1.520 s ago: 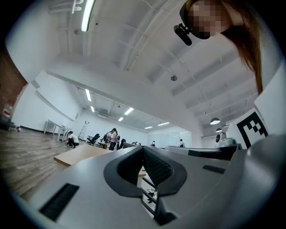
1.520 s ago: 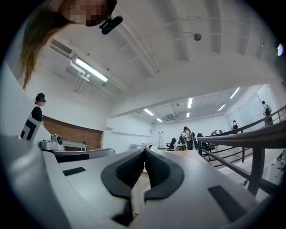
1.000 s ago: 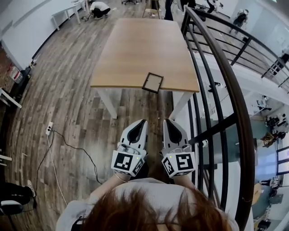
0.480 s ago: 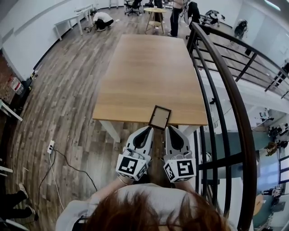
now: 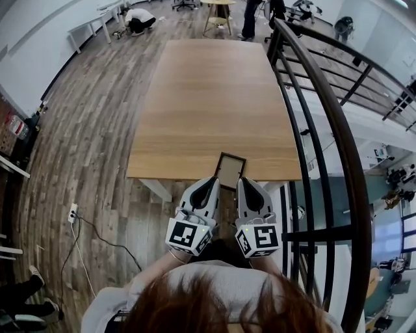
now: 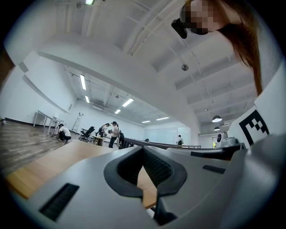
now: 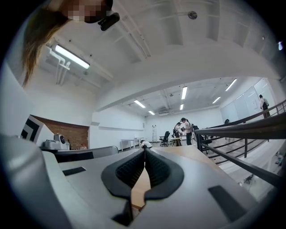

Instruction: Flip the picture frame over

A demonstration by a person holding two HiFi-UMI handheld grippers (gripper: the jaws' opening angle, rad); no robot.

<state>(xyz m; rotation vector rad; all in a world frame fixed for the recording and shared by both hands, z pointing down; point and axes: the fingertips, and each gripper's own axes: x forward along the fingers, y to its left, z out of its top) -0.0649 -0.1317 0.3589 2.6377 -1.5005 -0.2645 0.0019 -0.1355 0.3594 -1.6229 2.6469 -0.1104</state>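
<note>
- The frame [image 5: 230, 170] lies flat on the surface [image 5: 214, 97], at the near edge and over toward the right side.
- It has a dark rim and a brown middle, much like the wood under it. I cannot tell which side faces up.
- Its near end seems to stick out a little past the edge.
- The left gripper [image 5: 211, 181] points at the frame's near left corner, with its tip just beside it.
- The right gripper [image 5: 241, 182] points at the near right corner, also just beside it.
- I cannot tell if either tip touches the frame.
- The two grippers sit side by side, close to each other, and both point away from the person toward the surface.
- In the left gripper view the black pads [image 6: 154, 167] meet at the tip. The jaws are together and hold nothing. Only wood shows through the small gap behind the tip.
- In the right gripper view the pads [image 7: 156, 170] meet at the tip too. These jaws are also together and hold nothing.
- The person's hair [image 5: 214, 306] fills the bottom of the head view.
- A dark railing [image 5: 328, 130] runs along the right side of the surface.
- The surface stands on a wood floor [image 5: 84, 130]. A white power strip [image 5: 72, 213] lies on the floor to the left.
- Far off, one person [image 5: 140, 17] is crouched down low on the floor.
</note>
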